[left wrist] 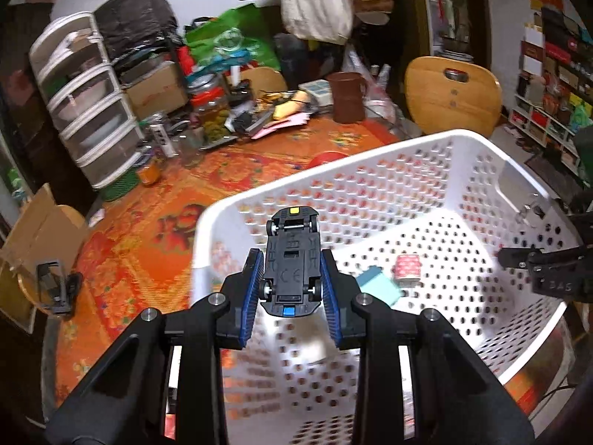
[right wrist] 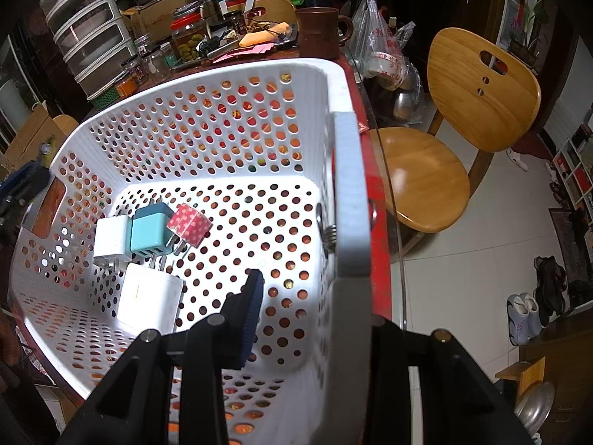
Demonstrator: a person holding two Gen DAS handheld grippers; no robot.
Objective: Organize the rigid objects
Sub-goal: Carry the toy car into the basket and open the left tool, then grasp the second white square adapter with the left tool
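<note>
A cluttered dining table under an orange-and-red floral cloth (left wrist: 155, 230) fills the room, with stacked white plastic drawers (left wrist: 85, 100) at ten o'clock in the left wrist view, a brown ceramic mug (left wrist: 346, 96) at twelve and a pale wooden chair (right wrist: 478, 111) at two o'clock in the right wrist view. A white perforated plastic basket (left wrist: 463, 141) stands on the cloth.

The left gripper (left wrist: 292, 278) holds a small black toy car (left wrist: 292, 256) by its flanks, jaws narrow and pressed on it, underside facing the camera, nose pointing to twelve; it hangs above the basket's rim at its seven o'clock corner.

The right gripper (right wrist: 311, 285) straddles the basket's side wall: one blue-padded finger (right wrist: 252, 315) sits inside, the other is hidden behind the wall, so the wall lies between the jaws.

On the basket floor, at nine o'clock in the right wrist view, lie four plug adapters close together: a white cube charger (right wrist: 111, 239), a teal one (right wrist: 150, 231), a red polka-dot one (right wrist: 189, 224) and a larger white one (right wrist: 150, 302).
</note>
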